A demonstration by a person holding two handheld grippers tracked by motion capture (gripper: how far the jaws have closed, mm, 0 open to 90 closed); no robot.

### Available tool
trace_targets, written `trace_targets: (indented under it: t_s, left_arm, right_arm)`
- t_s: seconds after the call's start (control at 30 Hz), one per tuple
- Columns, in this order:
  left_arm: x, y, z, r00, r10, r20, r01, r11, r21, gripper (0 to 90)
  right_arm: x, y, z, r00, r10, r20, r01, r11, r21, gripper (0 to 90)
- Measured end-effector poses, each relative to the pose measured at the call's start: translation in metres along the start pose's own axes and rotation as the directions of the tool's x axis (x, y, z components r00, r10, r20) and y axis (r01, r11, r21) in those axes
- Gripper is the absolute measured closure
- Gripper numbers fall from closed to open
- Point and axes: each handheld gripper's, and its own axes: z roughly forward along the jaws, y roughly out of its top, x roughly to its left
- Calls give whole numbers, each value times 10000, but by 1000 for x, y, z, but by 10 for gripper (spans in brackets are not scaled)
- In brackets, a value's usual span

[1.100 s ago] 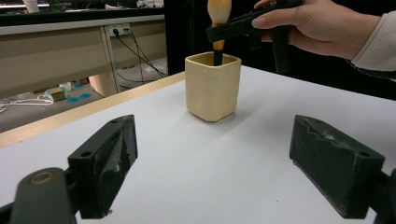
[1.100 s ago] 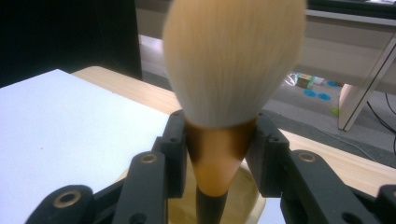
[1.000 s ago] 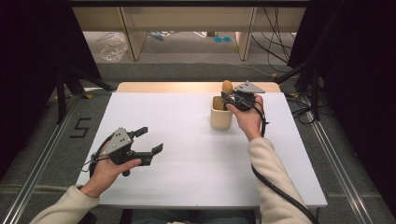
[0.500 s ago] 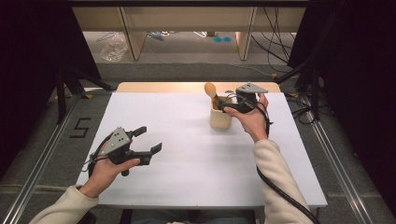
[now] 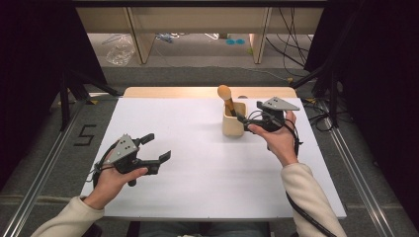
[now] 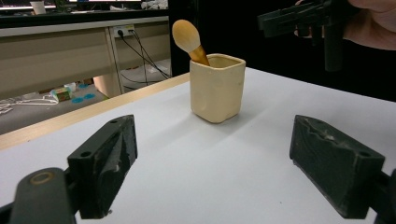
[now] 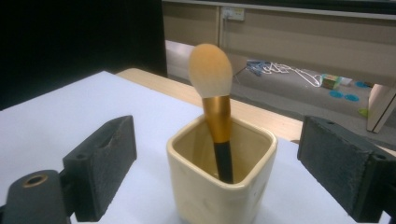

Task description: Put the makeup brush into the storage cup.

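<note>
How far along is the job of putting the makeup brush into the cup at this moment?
Looks done: the makeup brush stands handle-down in the cream cup, bristles up, leaning on its rim. In hand: nothing. The right gripper, whose jaws have just been opening, sits open beside the cup with nothing between the pads; the left gripper is open over the white table. Left: probably only drawing the right hand away.

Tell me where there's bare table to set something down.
The white table is bare across its middle, between the left gripper and the cream cup, and along the near edge. It is crowded only at the far right, where the cup, its brush and the right gripper sit.
</note>
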Motion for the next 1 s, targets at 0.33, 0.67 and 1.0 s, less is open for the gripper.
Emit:
trace_targets:
  t_s: [0.33,0.67,1.0]
  left_arm:
    - [3,0,-6,9999,-49,-129,48,10000,-76,148]
    - [4,-1,-9,9997,-106,-227,104,9999,-111,147]
    - [6,-3,-12,9991,-240,-356,237,9997,-82,147]
  right_arm:
    - [10,-8,-19,9997,-26,-238,21,9998,-207,129]
    - [16,-23,-45,9990,-196,-408,182,9993,-339,128]
    - [21,-45,-76,9991,209,-373,-213,9997,-112,125]
